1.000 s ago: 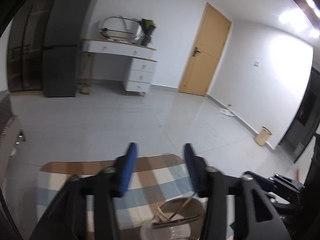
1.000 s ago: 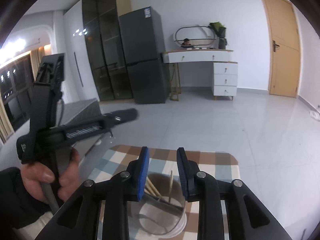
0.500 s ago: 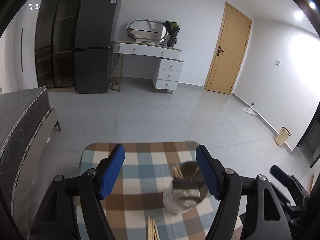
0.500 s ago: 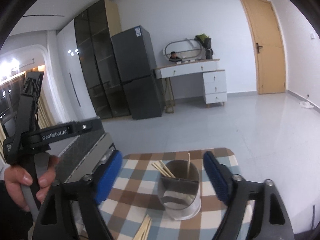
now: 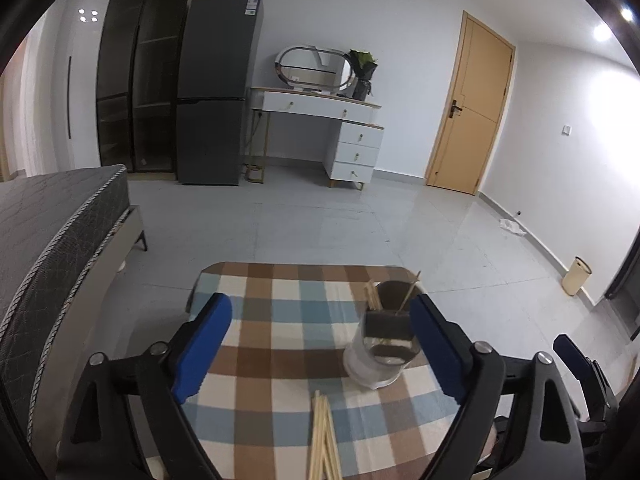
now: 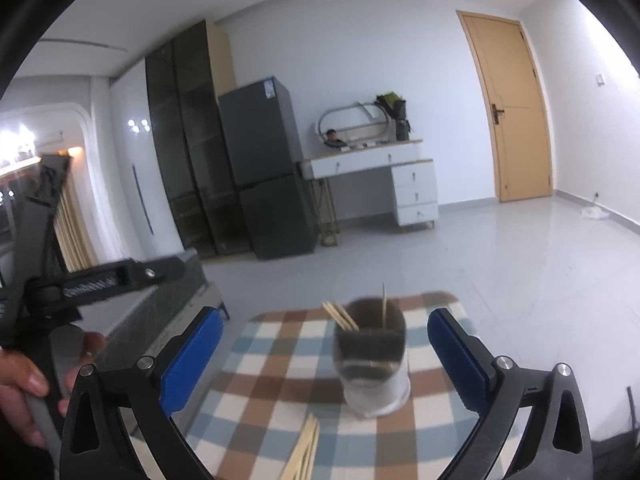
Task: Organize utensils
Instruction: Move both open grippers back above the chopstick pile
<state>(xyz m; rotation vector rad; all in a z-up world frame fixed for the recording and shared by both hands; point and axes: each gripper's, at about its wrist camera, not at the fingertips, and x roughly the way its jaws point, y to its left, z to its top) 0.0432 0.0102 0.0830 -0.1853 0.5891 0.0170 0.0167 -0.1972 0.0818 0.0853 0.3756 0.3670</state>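
Observation:
A clear utensil cup (image 5: 385, 340) with a dark upper band stands on the checkered tablecloth (image 5: 280, 320) and holds several wooden chopsticks (image 5: 373, 295). More chopsticks (image 5: 322, 440) lie in a loose bundle on the cloth near me. My left gripper (image 5: 320, 350) is open and empty, above the cloth, with the cup just inside its right finger. In the right wrist view the cup (image 6: 374, 364) stands between the wide-open fingers of my right gripper (image 6: 326, 356), which is empty and held back from it. The loose chopsticks (image 6: 306, 446) lie below it.
The small table stands alone on a grey tiled floor (image 5: 320, 220). A dark bed (image 5: 52, 232) lies to the left. A fridge (image 5: 218, 92), a white dresser (image 5: 320, 128) and a door (image 5: 466, 112) line the far wall. A bin (image 5: 576, 280) stands at right.
Both grippers have opened wide and pulled back and up from the cup. The whole cup and the loose chopsticks on the cloth have come into view.

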